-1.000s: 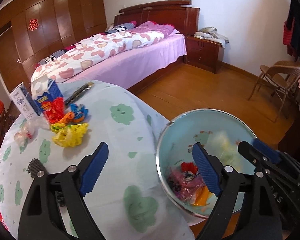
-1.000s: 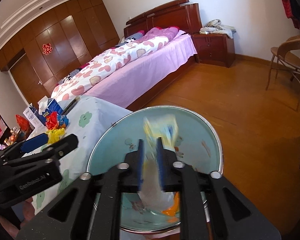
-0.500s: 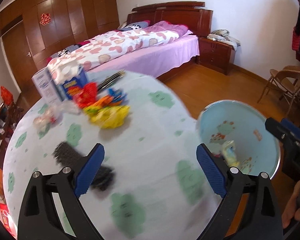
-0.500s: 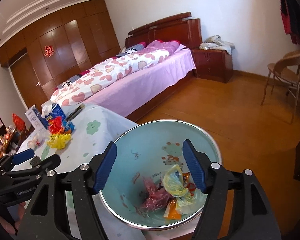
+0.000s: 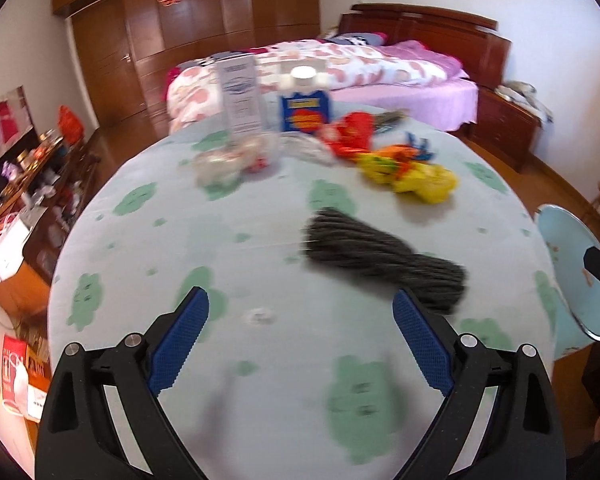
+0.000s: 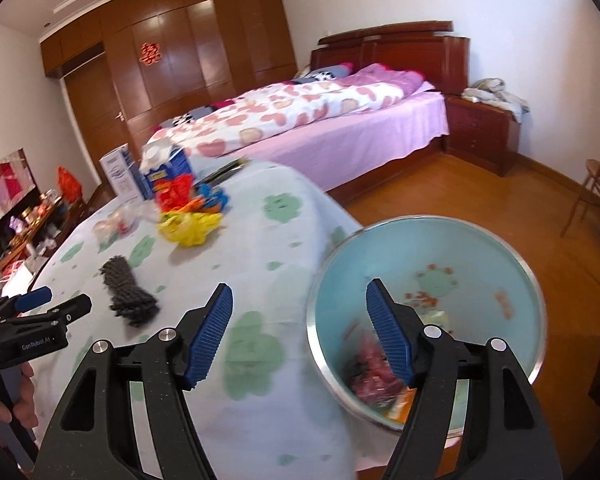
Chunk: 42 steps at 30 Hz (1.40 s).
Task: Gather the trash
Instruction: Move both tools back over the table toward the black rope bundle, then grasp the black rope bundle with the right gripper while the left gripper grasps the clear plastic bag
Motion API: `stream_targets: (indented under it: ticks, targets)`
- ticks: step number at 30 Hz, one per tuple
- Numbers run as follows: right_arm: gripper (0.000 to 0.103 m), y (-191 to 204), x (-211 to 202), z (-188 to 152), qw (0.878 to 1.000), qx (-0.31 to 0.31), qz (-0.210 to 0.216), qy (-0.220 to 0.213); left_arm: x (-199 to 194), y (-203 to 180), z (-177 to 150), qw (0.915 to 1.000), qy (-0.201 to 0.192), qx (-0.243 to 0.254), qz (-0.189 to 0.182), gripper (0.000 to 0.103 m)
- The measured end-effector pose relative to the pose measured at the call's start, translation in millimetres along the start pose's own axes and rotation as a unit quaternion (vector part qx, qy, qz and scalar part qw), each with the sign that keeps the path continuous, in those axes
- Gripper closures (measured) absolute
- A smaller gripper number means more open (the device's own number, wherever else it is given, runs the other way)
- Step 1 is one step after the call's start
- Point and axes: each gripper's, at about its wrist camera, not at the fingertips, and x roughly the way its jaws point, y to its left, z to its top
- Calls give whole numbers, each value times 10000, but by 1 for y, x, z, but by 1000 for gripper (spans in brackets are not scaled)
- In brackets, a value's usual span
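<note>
**Ana:** Now that the right gripper [image 6: 299, 334] has just spread its jaws, what does that mean for the job?

**Bo:** Nothing is between the pads. A second ago a yellow wrapper was pinched there above the trash bin [image 6: 536, 280]; now it lies inside with the pink and orange scraps. I judge that piece done. The right gripper hangs over the bin's near rim, released and empty.

**Ana:** And the left gripper [image 5: 300, 346]?

**Bo:** Spread wide, holding nothing. Its view has swung away from the bin and onto the worktop [image 5: 148, 256], so the bin now sits only at the right edge of that view. I read it as heading for the next piece.

**Ana:** What is left to collect?

**Bo:** Closest to the bin is a dark grey bundle of twisted cord [image 5: 384, 258]; whether it counts as trash I cannot tell. Farther from the bin lies the crumpled yellow wrapper [image 5: 424, 178], with orange, red and blue scraps touching it, then a clear plastic wad [image 5: 224, 160]. Beyond those stand a blue carton [image 5: 305, 110] and a white box [image 5: 240, 98].

**Ana:** How does the bundle lie?

**Bo:** Flat, its long axis slanting across the left view: one end points toward the bin, the frayed end away from it, toward the wrappers. The picture is blurred, so I can say no more.
</note>
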Motion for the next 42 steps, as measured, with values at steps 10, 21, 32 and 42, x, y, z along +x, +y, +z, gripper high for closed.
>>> stream_targets:
  ticks: [10,21,32,42]
  targets:
    - [34,75,36,7,9964,-594,535,295,2,56,-2,9994,-107,-238,218,12]
    - [35,164,100,21,9708,-1855,1156,984,24,102,8,9987,-31,-375,357,12]
    - [76,180,127,15,9553,-2069,1335,1637,46,109,54,9997,-229,-62,-117,12]
    - [77,153,85,47,9815,-1270,1261,685,96,75,117,9972,-417,487,-396,12]
